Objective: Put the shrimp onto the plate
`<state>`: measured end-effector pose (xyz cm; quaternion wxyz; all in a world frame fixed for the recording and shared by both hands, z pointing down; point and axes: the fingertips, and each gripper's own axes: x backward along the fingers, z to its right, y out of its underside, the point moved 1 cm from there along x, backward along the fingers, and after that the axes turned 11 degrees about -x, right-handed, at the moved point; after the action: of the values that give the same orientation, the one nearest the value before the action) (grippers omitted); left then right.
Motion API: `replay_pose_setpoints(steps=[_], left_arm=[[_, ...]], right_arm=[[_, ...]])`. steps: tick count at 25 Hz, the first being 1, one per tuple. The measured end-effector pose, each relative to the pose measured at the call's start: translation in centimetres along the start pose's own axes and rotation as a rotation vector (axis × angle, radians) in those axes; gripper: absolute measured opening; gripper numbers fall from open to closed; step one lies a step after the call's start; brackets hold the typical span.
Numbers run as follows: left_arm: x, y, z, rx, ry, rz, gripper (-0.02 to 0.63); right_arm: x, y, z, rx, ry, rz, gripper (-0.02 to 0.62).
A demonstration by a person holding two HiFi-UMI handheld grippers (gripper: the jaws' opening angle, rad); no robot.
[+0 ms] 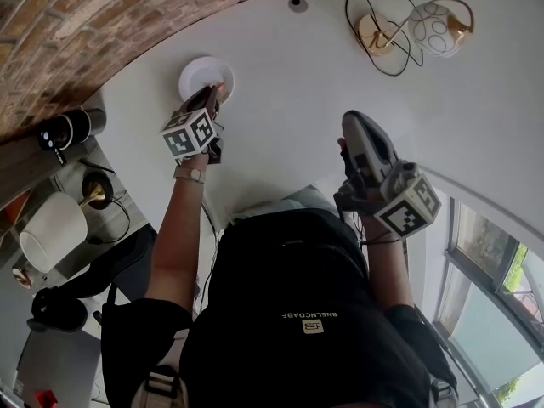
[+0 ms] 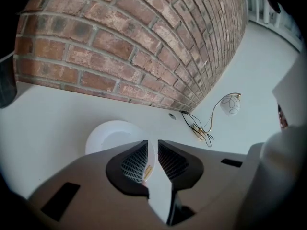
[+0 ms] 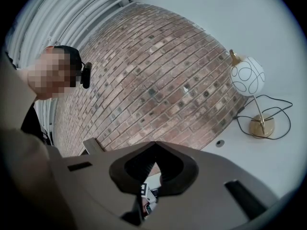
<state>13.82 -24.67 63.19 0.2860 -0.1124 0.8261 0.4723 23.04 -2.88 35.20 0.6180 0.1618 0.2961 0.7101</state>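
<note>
Person's black-shirted torso [image 1: 306,313] is nearest the head camera, both forearms reaching up-frame over a white tabletop [image 1: 289,83].

Left gripper [image 1: 212,94]: held at the near edge of the white plate [image 1: 191,73], marker cube toward the person. In its own view [image 2: 152,150] the jaws stand close, with only a narrow slit between them. A small orange-yellow piece, the shrimp [image 2: 148,170], is pinched low in that slit against the left jaw. Head view shows an orange bit of the shrimp [image 1: 219,86] at the gripper tip, over the plate. Cannot tell whether it touches the plate. The plate [image 2: 108,135] lies just past the jaws, round, white and bare where visible.

Right gripper [image 1: 353,124]: well apart from the plate, toward the right, raised in the person's hand. In its own view [image 3: 154,161] the jaw tips are pressed together with nothing between them.

Surroundings: brick wall [image 1: 51,24] runs along the far edge of the tabletop. A globe lamp [image 1: 435,28] with a gold base and a looped black cord stands at the far right, well apart from the plate. It also shows in the left gripper view [image 2: 230,104] and the right gripper view [image 3: 247,76].
</note>
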Motion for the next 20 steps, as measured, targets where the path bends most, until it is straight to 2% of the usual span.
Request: replay_pose_setpoints(steps=[20], left_arm=[[6.3,-5.5,5.1,0.017,0.051,0.130,0.060]], right_arm=[[0.9,-0.1,-2.7,0.021,-0.070,0.029,0.003]])
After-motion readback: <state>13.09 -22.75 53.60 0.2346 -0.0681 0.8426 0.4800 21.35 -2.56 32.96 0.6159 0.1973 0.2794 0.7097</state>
